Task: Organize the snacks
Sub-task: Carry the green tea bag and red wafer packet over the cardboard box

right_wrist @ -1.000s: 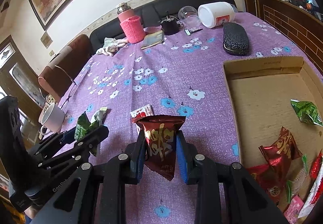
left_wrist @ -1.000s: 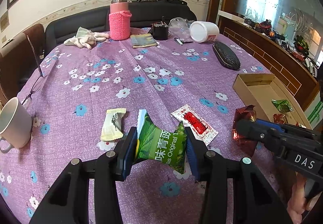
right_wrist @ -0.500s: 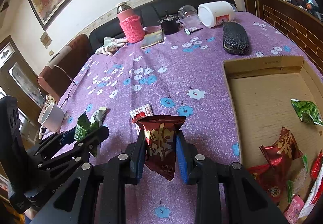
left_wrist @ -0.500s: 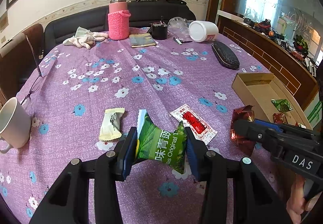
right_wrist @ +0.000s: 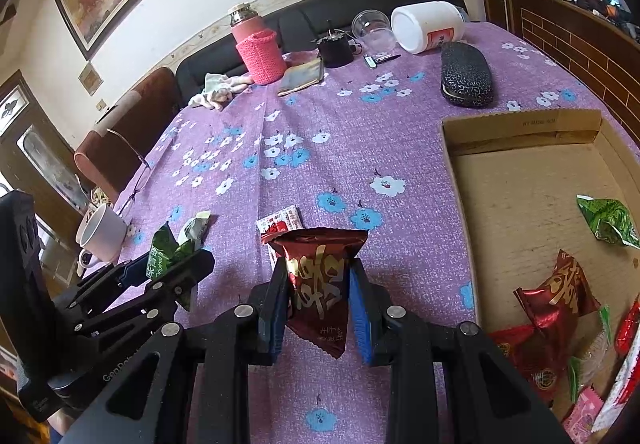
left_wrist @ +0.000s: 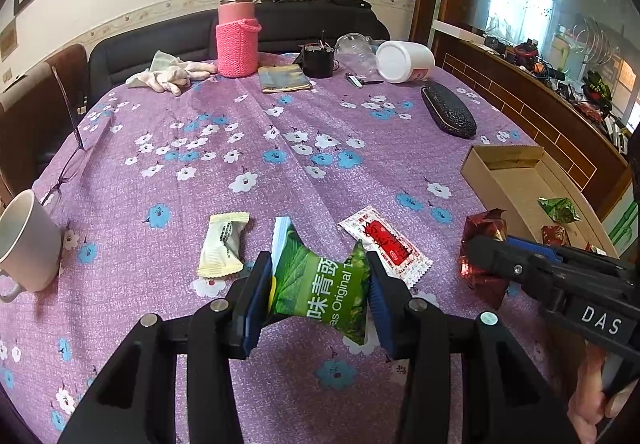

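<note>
Left gripper (left_wrist: pixel 318 294): blue pads pinch a green crinkled foil snack packet (left_wrist: pixel 320 292) by its two sides, lower centre of the left wrist view, lifted above the cloth.
Right gripper (right_wrist: pixel 318 308): pads clamp a dark red foil snack packet with gold lettering (right_wrist: pixel 318 284), lower centre of the right wrist view.
Loose snacks: cream wrapped candy (left_wrist: pixel 224 246) just left of the green packet; white sachet with red print (left_wrist: pixel 384 242) just right of it; both flat on the cloth.
Shallow brown cardboard box (right_wrist: pixel 520 131): right side of the right wrist view, red and green packets gathered in its lower right part.
Purple flowered tablecloth (left_wrist: pixel 200 147): white mug (left_wrist: pixel 24 244) at the left edge; black glasses case (left_wrist: pixel 448 111) upper right.
</note>
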`<action>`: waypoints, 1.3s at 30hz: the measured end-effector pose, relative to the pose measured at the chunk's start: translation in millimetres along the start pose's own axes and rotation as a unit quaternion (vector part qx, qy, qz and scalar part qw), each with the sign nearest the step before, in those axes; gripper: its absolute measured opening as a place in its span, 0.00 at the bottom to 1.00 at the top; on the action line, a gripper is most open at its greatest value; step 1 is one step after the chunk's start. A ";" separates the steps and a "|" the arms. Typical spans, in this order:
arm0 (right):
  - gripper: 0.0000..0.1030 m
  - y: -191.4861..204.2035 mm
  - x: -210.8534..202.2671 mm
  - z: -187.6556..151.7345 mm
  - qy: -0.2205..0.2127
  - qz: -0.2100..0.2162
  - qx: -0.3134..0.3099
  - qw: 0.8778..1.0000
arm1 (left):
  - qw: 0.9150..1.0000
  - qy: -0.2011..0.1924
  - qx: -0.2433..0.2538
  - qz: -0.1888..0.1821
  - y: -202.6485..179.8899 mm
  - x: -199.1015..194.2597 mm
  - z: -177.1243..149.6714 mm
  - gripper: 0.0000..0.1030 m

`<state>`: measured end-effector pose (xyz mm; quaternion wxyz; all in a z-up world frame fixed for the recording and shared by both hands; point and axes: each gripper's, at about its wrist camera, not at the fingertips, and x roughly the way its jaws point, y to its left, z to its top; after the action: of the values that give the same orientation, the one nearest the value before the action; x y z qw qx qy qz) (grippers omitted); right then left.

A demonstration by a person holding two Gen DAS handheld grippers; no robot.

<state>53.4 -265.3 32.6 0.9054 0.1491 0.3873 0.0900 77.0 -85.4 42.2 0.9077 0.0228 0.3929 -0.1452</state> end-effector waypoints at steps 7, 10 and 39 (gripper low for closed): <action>0.29 0.0 -2.1 0.4 -0.004 0.000 0.001 1.000 | 1.000 -0.002 0.003 -0.001 -2.1 0.4 -0.7 0.43; 0.29 -0.2 -3.2 0.6 -0.005 0.001 0.002 1.000 | 1.000 -0.001 0.001 -0.002 -1.8 -0.2 0.0 0.43; 0.29 -69.7 -67.3 25.9 -0.096 -0.028 0.115 0.988 | 0.999 -0.004 0.017 -0.039 -35.8 -16.0 11.7 0.43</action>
<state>29.5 -354.6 71.3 0.9175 0.2493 0.3099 0.0046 64.8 -117.6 64.4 0.9024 0.0223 0.3874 -0.1873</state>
